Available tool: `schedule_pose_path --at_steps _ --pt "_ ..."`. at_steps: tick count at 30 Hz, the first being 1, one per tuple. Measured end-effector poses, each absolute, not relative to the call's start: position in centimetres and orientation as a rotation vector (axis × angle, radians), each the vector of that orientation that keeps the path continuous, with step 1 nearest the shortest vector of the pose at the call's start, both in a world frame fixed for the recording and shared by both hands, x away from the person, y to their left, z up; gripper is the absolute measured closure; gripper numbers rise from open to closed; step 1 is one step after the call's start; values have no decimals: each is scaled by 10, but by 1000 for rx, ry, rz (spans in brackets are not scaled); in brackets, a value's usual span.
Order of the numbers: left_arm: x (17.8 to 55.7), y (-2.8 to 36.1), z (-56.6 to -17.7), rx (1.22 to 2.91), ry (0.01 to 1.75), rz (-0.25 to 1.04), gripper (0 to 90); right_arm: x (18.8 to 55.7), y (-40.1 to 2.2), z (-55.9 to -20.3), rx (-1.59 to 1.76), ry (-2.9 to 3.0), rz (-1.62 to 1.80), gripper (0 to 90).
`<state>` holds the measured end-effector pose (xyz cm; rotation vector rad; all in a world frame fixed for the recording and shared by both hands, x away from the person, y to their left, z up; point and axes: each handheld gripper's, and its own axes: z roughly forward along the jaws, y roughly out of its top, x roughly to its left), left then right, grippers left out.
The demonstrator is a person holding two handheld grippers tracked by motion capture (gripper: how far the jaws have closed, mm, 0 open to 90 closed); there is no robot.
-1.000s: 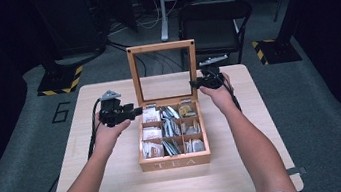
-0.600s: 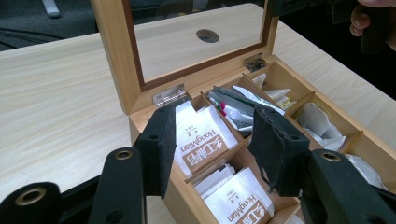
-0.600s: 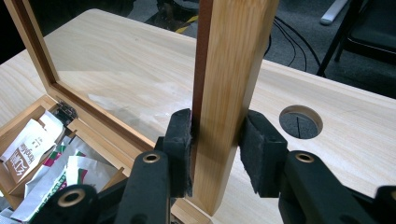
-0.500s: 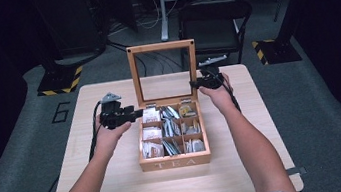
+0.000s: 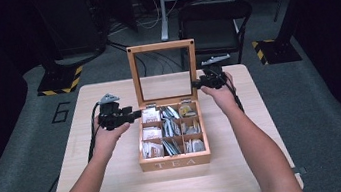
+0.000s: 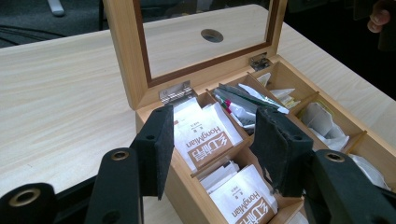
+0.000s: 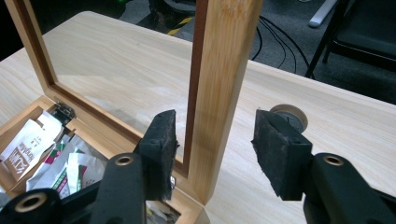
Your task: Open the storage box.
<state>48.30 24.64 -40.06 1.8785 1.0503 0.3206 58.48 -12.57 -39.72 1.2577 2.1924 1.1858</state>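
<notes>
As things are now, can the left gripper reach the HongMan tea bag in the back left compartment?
Probably yes. The lid stands upright, so the tea box is open from above. The left gripper sits at the box's left wall with jaws apart, and the HongMan tea bag lies uncovered just ahead.

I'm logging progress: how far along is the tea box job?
Done: the lid stands upright. In hand: the right hand-held gripper straddles the lid's side rail, its jaws have just been opening and are not pressing it; the left hand-held gripper straddles the left wall of the tea box, jaws also opening. Left: probably picking one of the tea bags; all lie in their compartments.
</notes>
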Motion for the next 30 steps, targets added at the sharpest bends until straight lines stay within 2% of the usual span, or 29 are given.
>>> schedule_pose_path --at_steps 20,30 --pt "474 260 -393 1888 1058 382 436 528 -131 -386 1127 2225 1199 396" --pt "466 263 -401 1877 1064 383 440 500 -124 -392 1028 2278 1177 400"
